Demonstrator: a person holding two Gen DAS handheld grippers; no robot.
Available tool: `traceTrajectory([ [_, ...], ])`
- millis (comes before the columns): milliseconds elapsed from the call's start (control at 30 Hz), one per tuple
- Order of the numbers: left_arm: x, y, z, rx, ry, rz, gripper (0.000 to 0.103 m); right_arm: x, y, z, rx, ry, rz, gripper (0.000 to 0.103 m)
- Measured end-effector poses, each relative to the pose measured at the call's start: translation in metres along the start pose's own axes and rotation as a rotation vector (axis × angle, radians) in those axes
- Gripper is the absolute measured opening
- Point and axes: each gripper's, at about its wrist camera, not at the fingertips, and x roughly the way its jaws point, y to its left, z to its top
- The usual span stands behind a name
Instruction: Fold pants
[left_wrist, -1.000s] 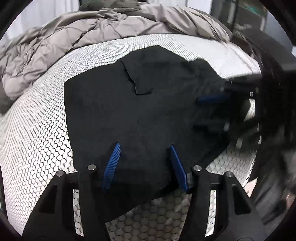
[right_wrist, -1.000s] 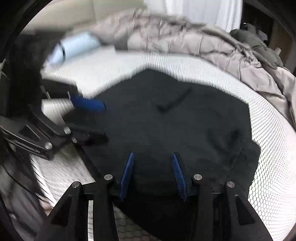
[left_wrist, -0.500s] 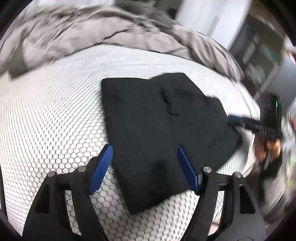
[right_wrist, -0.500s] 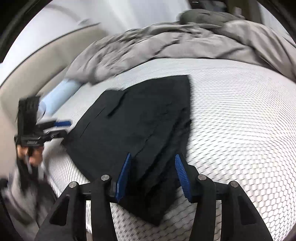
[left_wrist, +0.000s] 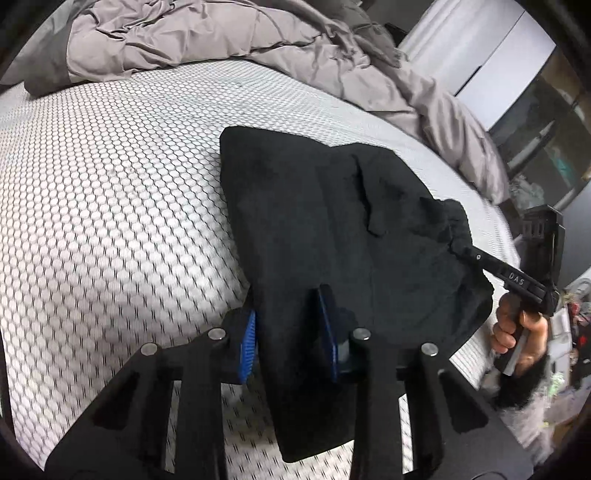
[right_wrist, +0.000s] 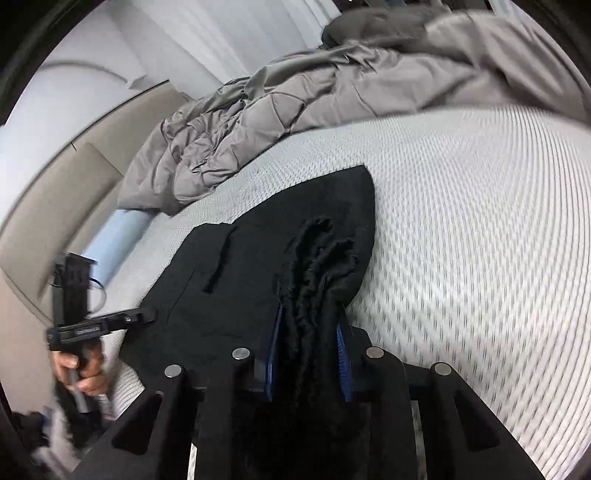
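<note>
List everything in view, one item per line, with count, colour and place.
pants: one, black, lying partly folded on the mattress, near edge gripped at two spots
mattress: one, white with a honeycomb pattern, under the pants
comforter: one, grey, bunched at the far side of the mattress
pillow: one, light blue, at the mattress edge below the comforter
headboard: one, beige, beside the pillow
left gripper: one, black with blue pads, shut on the pants' near edge
right gripper: one, black with blue pads, shut on a bunched end of the pants
</note>
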Motion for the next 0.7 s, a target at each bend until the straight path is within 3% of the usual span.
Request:
traceTrajectory([
  [67,0.004,-0.006,-0.003,-0.003,0.008,0.027,0.034,0.02,-0.004,0.0,-0.018,0.071,-0.115,0.047],
  [100,0.002,-0.007,-0.004,0.006,0.0,0.042,0.035,0.018,-0.005,-0.001,-0.008,0.06,-0.132,0.057],
  [233,-0.021,-0.024,-0.017,0.07,-0.057,0.116,0.035,-0.019,0.006,-0.006,-0.052,-0.016,-0.128,0.057],
  [333,-0.038,-0.041,-0.034,0.127,-0.102,0.117,0.051,-0.032,0.015,-0.02,-0.094,-0.025,-0.061,0.057],
  [367,-0.036,-0.047,-0.036,0.155,-0.108,0.125,0.061,-0.024,0.018,-0.026,-0.126,0.021,-0.078,0.057],
  [400,-0.032,-0.051,-0.039,0.181,-0.101,0.141,0.064,-0.018,0.018,-0.033,-0.153,0.055,-0.12,0.057],
  [433,-0.026,-0.052,-0.044,0.203,-0.077,0.17,0.064,-0.012,0.012,-0.04,-0.167,0.079,-0.145,0.06],
  [500,-0.017,-0.047,-0.051,0.206,-0.03,0.208,0.067,-0.02,0.003,-0.043,-0.14,0.077,-0.114,0.064],
  [600,-0.015,-0.037,-0.053,0.171,-0.054,0.196,0.068,-0.039,-0.01,-0.045,-0.114,0.036,-0.171,0.072],
  [700,-0.024,-0.042,-0.056,0.176,-0.106,0.25,0.068,-0.046,-0.015,-0.044,-0.089,0.011,-0.196,0.072],
])
